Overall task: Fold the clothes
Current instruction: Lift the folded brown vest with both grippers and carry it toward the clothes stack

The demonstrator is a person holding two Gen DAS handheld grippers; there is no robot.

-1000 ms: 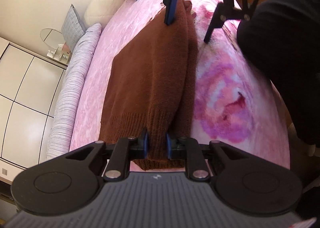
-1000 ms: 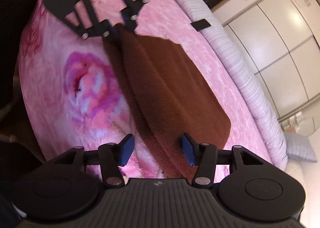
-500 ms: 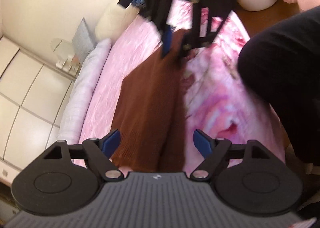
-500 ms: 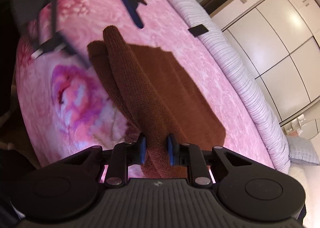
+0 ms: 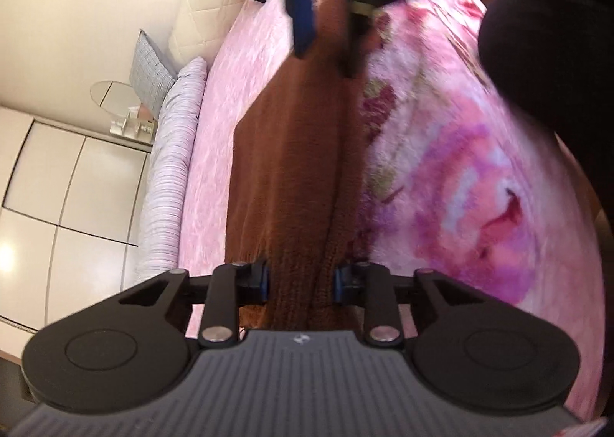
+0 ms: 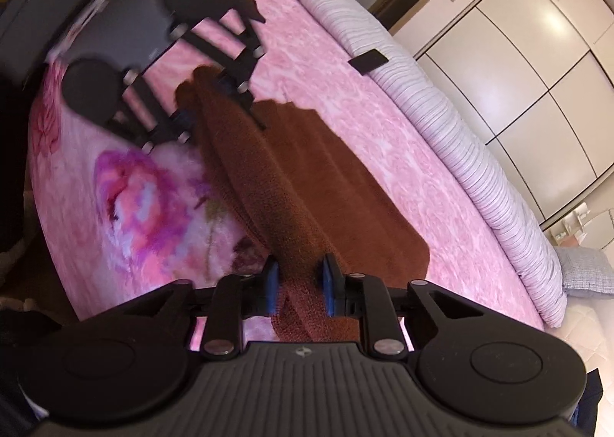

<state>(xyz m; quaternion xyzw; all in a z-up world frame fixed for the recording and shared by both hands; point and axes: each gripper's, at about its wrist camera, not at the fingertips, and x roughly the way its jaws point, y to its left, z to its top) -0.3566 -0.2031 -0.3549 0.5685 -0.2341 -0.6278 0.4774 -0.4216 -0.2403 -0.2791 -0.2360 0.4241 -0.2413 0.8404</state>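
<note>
In the left wrist view, the left gripper has its 2 blue pads narrowed onto a thick bunch of the brown knitted sweater, which fills the gap between them; the fabric touches both pads, so I judge it pinched rather than loosely straddled. From here the sweater's long axis runs straight ahead along the pink floral bedspread to the far end, where the right gripper, blurred, stands around the raised ridge. The sweater's flat part spreads to the left of that ridge, toward the striped bolster. In the right wrist view, the right gripper is closed down on the near end of the same ridge, with knit bulging between and below the pads. The left gripper holds the opposite end, well apart. Each gripper has 1 end of the lifted fold, so neither is nearer; the coming move likely turns on carrying this ridge sideways, across the long axis, over the flat half.
</note>
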